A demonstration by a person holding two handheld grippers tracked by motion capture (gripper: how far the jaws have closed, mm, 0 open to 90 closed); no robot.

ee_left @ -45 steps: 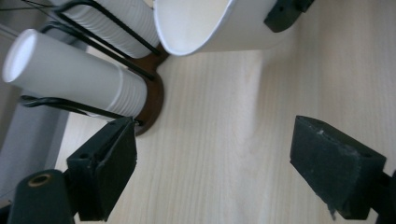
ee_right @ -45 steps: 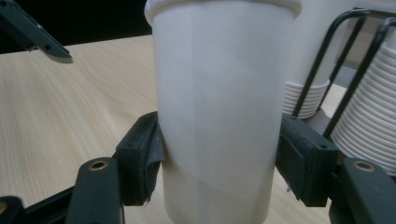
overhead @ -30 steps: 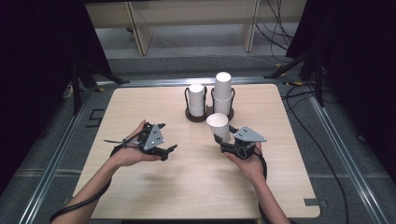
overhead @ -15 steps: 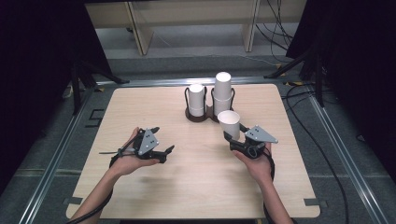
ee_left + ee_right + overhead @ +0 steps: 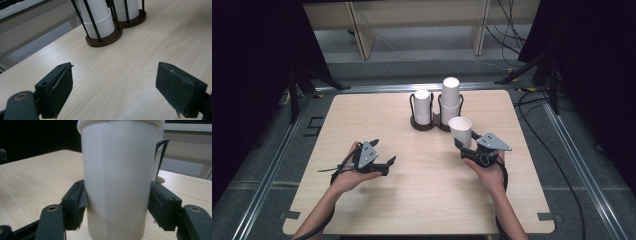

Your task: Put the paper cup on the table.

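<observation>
A white paper cup (image 5: 460, 129) stands upright between the jaws of my right gripper (image 5: 463, 146), which is shut on its lower wall; in the right gripper view the cup (image 5: 120, 177) is gripped from both sides by the black pads (image 5: 76, 206). My left gripper (image 5: 388, 165) rests low over the table at the left, open, with bare wood between its jaws (image 5: 115, 87). Behind them a dark two-slot cup holder (image 5: 432, 122) carries two stacks of white cups (image 5: 450, 97); the left gripper view has the stacks (image 5: 100, 20) ahead.
The light wooden table (image 5: 362, 115) has a metal-railed floor around it. Cables (image 5: 557, 165) trail along the right side. Shelving legs (image 5: 362, 35) stand beyond the far edge.
My right gripper has carried the cup to the right and slightly back, nearer the holder. The left hand has sunk a little toward the table.
</observation>
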